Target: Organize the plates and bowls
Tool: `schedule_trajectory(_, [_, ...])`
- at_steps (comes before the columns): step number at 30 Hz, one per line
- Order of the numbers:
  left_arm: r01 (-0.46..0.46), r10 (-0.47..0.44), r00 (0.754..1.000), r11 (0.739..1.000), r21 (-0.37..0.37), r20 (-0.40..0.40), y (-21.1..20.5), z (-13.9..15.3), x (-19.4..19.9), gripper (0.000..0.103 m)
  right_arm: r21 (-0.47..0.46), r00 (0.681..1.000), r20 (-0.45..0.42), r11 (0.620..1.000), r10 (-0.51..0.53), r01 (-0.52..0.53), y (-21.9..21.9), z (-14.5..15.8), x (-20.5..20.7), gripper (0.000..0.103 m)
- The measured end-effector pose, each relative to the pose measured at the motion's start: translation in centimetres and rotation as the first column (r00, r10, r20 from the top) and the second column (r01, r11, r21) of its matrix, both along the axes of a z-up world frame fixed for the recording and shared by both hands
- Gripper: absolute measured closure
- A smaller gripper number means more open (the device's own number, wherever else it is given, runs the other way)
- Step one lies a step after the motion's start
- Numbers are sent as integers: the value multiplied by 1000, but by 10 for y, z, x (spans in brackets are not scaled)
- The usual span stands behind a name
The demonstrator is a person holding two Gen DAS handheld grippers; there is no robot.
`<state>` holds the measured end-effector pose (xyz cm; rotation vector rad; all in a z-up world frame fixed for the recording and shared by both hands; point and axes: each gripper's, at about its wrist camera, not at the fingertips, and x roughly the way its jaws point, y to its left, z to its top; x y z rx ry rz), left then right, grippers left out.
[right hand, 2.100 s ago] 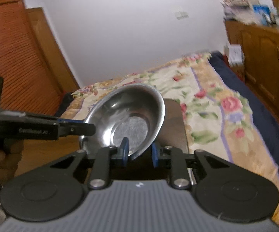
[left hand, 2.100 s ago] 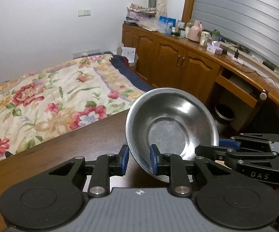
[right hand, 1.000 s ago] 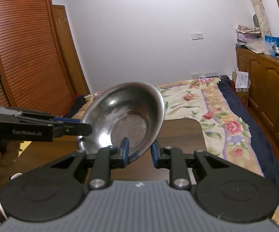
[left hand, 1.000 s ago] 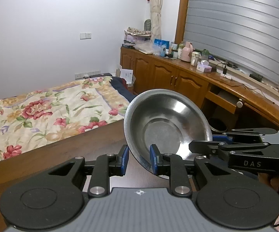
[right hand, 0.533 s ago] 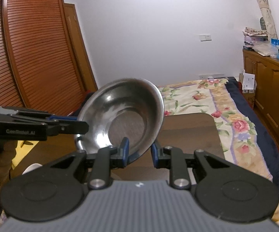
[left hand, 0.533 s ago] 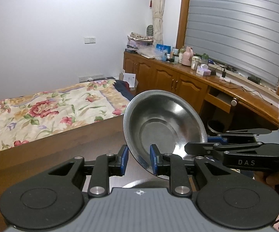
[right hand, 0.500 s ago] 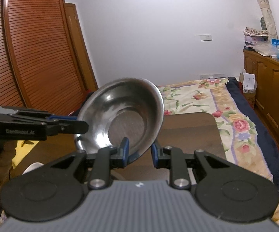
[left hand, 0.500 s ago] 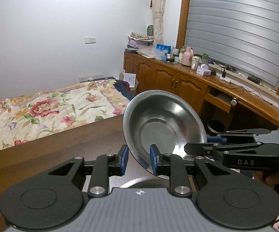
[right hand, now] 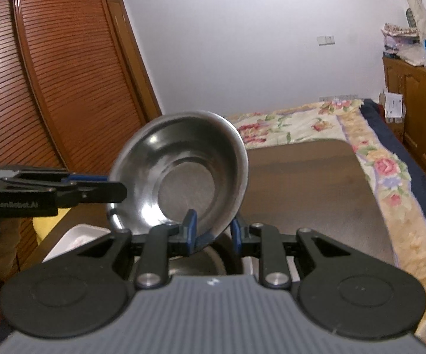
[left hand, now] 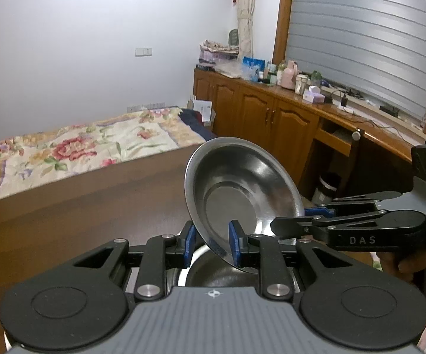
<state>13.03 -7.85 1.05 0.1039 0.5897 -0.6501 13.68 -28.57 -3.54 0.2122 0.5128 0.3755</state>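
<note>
A steel bowl (left hand: 244,197) is held tilted in the air above the desk (left hand: 95,206), over another steel bowl (left hand: 221,271) lying below it. The left gripper (left hand: 210,244) and right gripper (right hand: 211,231) each have their jaws closed on its rim from opposite sides, with a flowered bed (right hand: 316,124) beyond the desk
</note>
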Motion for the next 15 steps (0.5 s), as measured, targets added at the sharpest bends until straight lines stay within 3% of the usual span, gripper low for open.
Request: schedule_trajectory(15, [-14,13,997,1000,-3,-79,14,-31,-19,78,-47,997,-59,998,46,-49,20,-17,-15,76])
